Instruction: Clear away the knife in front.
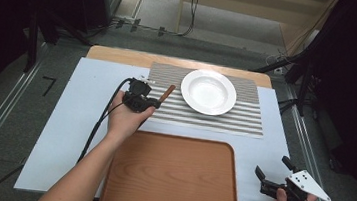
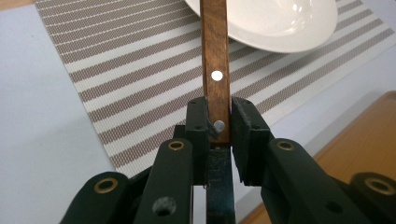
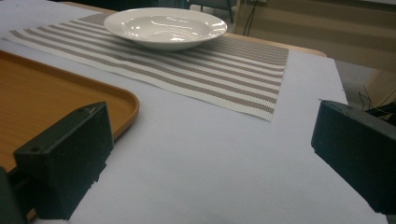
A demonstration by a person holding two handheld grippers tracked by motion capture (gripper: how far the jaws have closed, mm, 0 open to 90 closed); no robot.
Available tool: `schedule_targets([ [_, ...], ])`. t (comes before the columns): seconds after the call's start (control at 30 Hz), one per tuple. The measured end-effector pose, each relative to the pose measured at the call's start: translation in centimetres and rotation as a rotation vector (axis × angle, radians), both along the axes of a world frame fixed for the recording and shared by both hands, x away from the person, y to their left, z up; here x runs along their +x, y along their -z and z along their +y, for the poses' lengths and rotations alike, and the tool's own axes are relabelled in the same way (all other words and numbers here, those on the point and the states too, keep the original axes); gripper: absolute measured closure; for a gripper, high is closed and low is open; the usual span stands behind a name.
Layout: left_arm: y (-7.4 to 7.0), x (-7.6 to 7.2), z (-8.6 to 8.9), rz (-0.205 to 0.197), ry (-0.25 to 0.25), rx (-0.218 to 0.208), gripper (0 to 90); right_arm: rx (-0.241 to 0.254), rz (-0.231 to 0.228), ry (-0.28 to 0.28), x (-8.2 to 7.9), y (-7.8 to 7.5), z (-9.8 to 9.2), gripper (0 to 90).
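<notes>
The left gripper (image 1: 152, 104) is clenched on a wooden handle (image 2: 215, 70) whose long axis points away toward the white plate (image 1: 208, 92), above the striped mat (image 1: 245, 118). The right gripper (image 1: 273, 173) rests released, far right, beyond the tray (image 1: 170, 180).
</notes>
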State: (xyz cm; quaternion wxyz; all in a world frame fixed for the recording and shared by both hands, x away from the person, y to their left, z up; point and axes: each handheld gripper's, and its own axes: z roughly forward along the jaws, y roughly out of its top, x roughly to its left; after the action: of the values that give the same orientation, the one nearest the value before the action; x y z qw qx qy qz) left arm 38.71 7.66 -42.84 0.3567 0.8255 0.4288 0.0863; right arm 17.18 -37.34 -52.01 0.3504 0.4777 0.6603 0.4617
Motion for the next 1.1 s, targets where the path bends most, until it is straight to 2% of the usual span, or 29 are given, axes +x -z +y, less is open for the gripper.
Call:
schedule_targets([
  [0.83, 0.6, -5.4, 2.1, -0.014, 0.018, -0.026, 77.3, -0.001, 0.0, 0.0, 0.0, 0.0, 0.0, 0.0],
  [1.1, 1.4, -6.9, 3.1, 0.001, 0.012, -0.043, 77.3, 0.0, -0.001, -0.002, -0.1, 0.0, 0.0, 0.0],
])
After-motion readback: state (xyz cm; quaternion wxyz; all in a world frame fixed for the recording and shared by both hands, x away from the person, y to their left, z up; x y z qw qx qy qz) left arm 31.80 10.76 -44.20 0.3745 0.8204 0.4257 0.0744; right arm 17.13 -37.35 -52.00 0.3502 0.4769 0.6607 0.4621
